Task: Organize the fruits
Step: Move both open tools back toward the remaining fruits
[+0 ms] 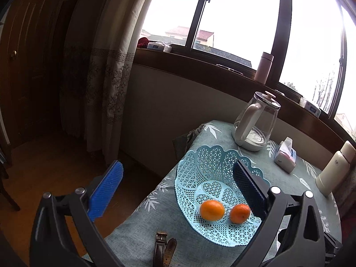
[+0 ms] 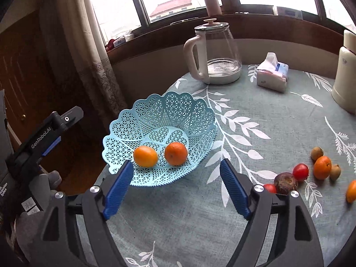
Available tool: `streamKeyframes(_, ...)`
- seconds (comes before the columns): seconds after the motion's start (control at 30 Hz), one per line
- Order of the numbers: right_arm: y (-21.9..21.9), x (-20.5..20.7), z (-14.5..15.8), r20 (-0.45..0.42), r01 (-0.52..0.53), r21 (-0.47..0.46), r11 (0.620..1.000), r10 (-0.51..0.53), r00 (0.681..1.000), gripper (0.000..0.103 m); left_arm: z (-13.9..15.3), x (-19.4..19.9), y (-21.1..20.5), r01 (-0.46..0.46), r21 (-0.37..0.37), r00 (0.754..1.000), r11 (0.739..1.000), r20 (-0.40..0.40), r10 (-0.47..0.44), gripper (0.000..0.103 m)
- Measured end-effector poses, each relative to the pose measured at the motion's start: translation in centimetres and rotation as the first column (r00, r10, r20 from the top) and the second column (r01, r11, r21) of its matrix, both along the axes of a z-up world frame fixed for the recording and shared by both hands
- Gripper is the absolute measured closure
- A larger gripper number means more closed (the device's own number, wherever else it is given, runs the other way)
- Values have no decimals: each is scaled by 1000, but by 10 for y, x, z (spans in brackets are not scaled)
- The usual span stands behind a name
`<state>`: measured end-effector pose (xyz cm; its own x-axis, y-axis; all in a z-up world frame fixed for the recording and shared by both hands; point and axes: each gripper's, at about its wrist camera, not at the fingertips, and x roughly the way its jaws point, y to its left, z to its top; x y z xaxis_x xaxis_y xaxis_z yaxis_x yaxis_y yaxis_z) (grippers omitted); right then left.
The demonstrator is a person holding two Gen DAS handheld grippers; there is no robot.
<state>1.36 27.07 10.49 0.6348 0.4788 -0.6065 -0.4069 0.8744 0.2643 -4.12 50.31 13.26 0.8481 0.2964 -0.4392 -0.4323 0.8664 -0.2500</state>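
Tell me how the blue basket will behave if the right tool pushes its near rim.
The basket looks like thin openwork plastic, so it is probably light and would slide on the cloth rather than resist. Its flared, scalloped rim may flex or lift under a push. The two oranges lie loose inside and would likely roll toward each other or the wall.

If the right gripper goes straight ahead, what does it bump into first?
Probably the blue basket: its near rim sits between the open right gripper fingers, with two oranges just behind. Depth is hard to judge.
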Motion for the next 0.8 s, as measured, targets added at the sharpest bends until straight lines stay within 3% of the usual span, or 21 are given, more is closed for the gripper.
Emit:
streamKeyframes(0.1, -9, -1, -3, -12, 20, 11, 1000, -20, 1000, 23, 0, 1, -5, 13, 9, 1000, 1000, -5, -13, 3)
streamKeyframes(0.2, -19, -3, -5, -11, 39, 26, 999, -39, 999, 15, 1, 0, -9, 22, 18, 1000, 1000, -2, -22, 3)
streamKeyframes(0.57, -53, -13, -10, -23, 118, 65, 991, -117, 993, 15, -1, 9, -30, 104, 46, 994, 993, -43, -102, 3)
streamKeyframes(0.8, -73, -24, -5, 50, 165, 103, 981, -171, 984, 5, -3, 12, -43, 140, 45, 989, 989, -53, -137, 3)
